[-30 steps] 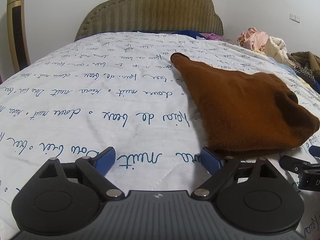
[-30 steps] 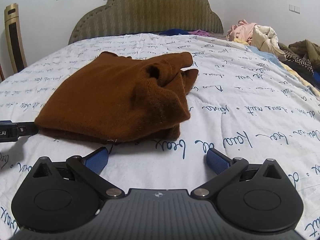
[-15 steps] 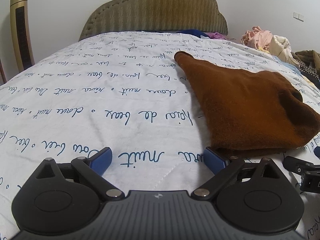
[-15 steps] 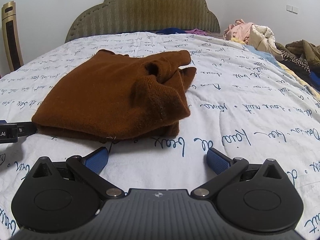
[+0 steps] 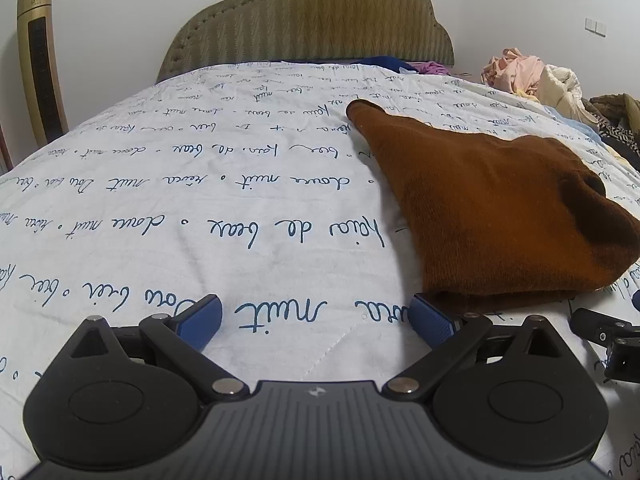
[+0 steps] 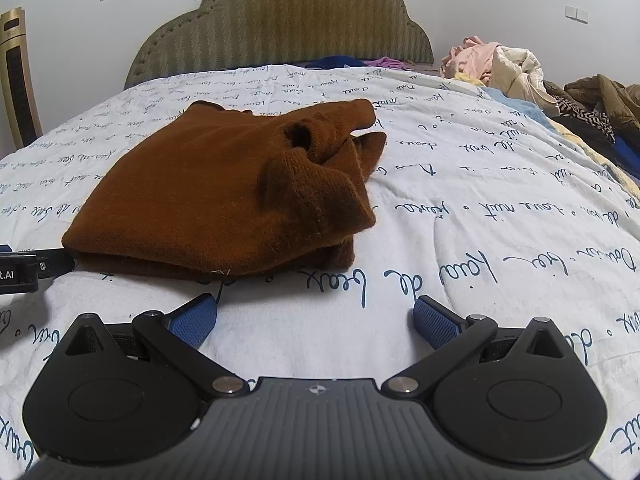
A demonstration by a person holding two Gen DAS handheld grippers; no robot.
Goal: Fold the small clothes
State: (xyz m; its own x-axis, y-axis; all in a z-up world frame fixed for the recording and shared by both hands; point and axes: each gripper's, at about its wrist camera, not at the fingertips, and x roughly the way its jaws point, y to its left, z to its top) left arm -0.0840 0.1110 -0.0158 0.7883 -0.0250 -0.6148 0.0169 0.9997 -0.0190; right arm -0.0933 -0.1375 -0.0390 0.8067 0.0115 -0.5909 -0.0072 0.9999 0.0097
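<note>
Brown sweater lies folded – far sleeve half-hidden – both grippers' jaws spread, holding nothing.

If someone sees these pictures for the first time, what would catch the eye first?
First, the rust-brown knitted sweater, folded in a loose heap on the white bedspread printed with blue handwriting. Then the pile of unfolded clothes at the bed's far right, beside the padded headboard.
</note>
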